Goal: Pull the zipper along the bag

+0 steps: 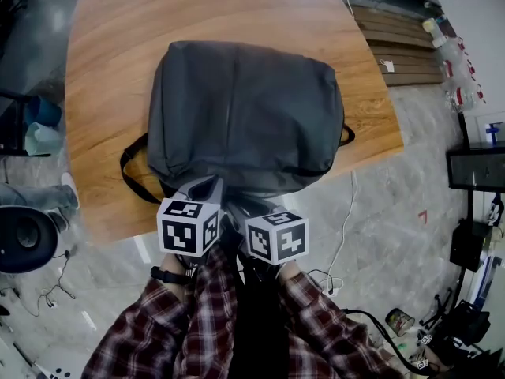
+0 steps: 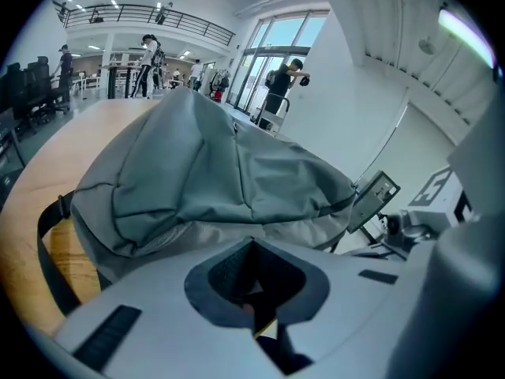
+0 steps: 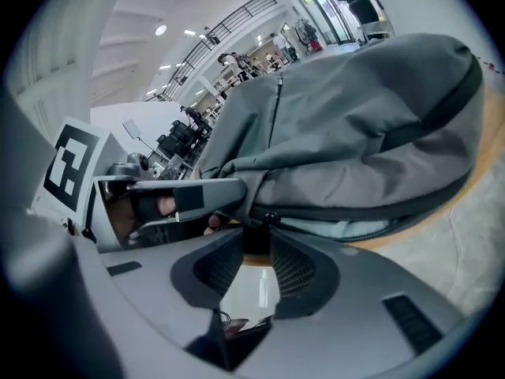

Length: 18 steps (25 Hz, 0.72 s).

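Well, from the head view: one grey bag (image 1: 245,109) lies on one wooden table (image 1: 110,46), with two grippers at its near edge, left gripper (image 1: 199,205) and right gripper (image 1: 254,212); left gripper view: jaws pinched together on a fold of bag fabric; right gripper view: jaws apart, one zipper pull (image 3: 271,217) just ahead of the gap.

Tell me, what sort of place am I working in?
Probably an open-plan lab or workshop hall: a mezzanine railing and tall glass doors behind, a wooden table holding the grey backpack, and cables strewn on the polished floor.
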### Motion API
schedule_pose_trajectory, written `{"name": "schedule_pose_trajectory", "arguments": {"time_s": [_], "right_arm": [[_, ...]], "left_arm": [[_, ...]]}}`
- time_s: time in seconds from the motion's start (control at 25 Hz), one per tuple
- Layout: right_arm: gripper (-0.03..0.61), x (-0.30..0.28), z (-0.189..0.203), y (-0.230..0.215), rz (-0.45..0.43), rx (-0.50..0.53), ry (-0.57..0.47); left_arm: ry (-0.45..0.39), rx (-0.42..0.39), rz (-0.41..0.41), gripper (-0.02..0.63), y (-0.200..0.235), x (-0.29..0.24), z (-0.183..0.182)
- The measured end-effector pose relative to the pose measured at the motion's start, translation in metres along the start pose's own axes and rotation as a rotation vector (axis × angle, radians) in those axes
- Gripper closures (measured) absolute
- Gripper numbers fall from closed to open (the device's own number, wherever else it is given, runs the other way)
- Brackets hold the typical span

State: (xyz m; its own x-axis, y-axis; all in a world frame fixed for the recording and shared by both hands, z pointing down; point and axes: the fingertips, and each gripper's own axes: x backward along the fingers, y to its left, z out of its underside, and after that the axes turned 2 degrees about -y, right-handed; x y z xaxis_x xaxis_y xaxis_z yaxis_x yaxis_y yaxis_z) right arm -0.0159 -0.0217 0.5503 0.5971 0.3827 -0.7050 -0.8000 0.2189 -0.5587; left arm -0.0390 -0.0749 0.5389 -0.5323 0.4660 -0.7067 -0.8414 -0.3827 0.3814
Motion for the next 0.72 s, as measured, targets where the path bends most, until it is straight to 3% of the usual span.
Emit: {"name": "schedule_pose_trajectory", "arguments": {"time_s": [0.12, 0.36, 0.48, 0.72], "right_arm": [[0.488, -0.015, 0.003, 0.001, 0.005, -0.014, 0.032], [0.493, -0.019, -0.001, -0.009, 0.031, -0.139, 0.015], [0.552, -0.019, 0.001, -0.013, 0.05, -0.123, 0.025], [0.56, -0.008, 0.001, -0.016, 0.049, -0.069, 0.04]], "left_arm": [[0.018, 0.002, 0.013, 0.606, 0.002, -0.001, 0.0], [0.074, -0.047, 0.025, 0.606, 0.001, -0.005, 0.004], [0.074, -0.057, 0.024, 0.606, 0.002, -0.006, 0.005], [0.073, -0.062, 0.049, 0.606, 0.003, -0.009, 0.005]]}}
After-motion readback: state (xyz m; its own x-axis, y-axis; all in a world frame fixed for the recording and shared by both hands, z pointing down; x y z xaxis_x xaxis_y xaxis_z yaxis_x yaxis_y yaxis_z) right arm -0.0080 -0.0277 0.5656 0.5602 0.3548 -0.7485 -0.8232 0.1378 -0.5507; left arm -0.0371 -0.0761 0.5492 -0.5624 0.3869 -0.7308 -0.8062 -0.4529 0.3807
